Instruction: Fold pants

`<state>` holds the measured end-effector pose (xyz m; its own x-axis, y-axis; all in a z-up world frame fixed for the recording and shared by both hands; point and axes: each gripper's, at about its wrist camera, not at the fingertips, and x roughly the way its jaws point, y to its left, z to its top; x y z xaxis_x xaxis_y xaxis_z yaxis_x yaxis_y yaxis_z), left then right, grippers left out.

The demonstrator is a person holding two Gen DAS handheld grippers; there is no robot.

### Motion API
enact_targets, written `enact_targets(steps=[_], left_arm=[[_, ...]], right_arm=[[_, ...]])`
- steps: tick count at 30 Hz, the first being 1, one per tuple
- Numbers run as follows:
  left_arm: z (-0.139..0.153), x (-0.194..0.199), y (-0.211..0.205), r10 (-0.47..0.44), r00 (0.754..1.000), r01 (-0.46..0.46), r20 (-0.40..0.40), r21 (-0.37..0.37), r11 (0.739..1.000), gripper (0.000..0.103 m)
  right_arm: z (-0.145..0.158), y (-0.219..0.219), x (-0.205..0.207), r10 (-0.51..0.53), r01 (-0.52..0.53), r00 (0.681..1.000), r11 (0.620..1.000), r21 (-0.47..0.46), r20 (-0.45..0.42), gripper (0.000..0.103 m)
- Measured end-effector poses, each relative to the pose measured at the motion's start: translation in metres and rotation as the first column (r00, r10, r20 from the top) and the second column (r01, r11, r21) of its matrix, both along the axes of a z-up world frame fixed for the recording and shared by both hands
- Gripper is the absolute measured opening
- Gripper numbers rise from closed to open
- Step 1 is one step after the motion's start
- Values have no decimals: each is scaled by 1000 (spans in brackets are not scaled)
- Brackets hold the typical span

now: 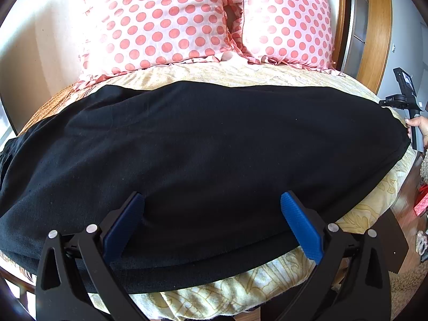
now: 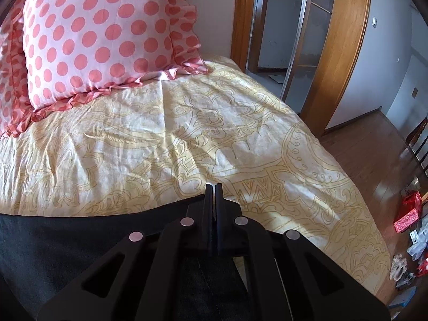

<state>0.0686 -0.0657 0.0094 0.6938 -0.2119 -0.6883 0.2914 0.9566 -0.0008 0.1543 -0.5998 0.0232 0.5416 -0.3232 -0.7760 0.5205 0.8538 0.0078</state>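
- The black pants (image 1: 203, 160) lay spread flat across the yellow patterned bedspread (image 2: 187, 133), below the two polka-dot pillows (image 1: 157, 24).
- My left gripper (image 1: 211, 206) hovered over the pants' near edge, blue pads (image 1: 302, 230) spread wide with nothing between them.
- My right gripper (image 2: 213, 190) was pressed together at the pants' far corner, pinching the cloth edge there.

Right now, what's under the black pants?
The pants lie spread across the yellow patterned bedspread, which shows along their far and near edges. Two polka-dot pillows sit beyond them. Whatever lies beneath their middle is covered.
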Motion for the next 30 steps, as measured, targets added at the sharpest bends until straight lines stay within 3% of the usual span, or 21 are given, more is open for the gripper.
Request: enact_targets(steps=[2,3,4,6,9,13,19,22,25,30], left_arm=[[0,1,0,-2,1000,2,2,0,1000,101],[0,1,0,-4,1000,4,2,0,1000,101],[0,0,0,-3,1000,3,3,0,1000,101],[0,0,0,-3,1000,3,5,-1,1000,101],[0,-2,1,-8,1000,8,12,-4,1000,101],[1,-2,0,-13,1000,13,21,-6,1000,101],[5,-7,3,-23,1000,23,22,-28,999,101],[8,-13,10,-15,999,16,39,-39,999,101],[13,-18,18,11,997,-9,77,-27,1000,101],[23,-22,38,73,991,-67,112,-52,996,101]], right_arm=[[1,-2,-5,-15,16,1000,999,28,-24,2],[6,-4,-13,-39,40,999,998,48,-4,11],[12,-4,-25,-64,62,997,995,79,31,34],[25,-2,-57,-107,85,984,984,155,140,67],[30,11,-106,-167,115,965,962,249,201,66],[5,19,-166,-313,189,928,863,469,201,49],[-8,26,-191,-428,297,885,821,488,182,46],[-12,25,-188,-407,267,892,825,499,196,44],[-20,25,-187,-419,246,880,804,541,222,32],[-32,24,-199,-472,196,838,729,656,274,30]])
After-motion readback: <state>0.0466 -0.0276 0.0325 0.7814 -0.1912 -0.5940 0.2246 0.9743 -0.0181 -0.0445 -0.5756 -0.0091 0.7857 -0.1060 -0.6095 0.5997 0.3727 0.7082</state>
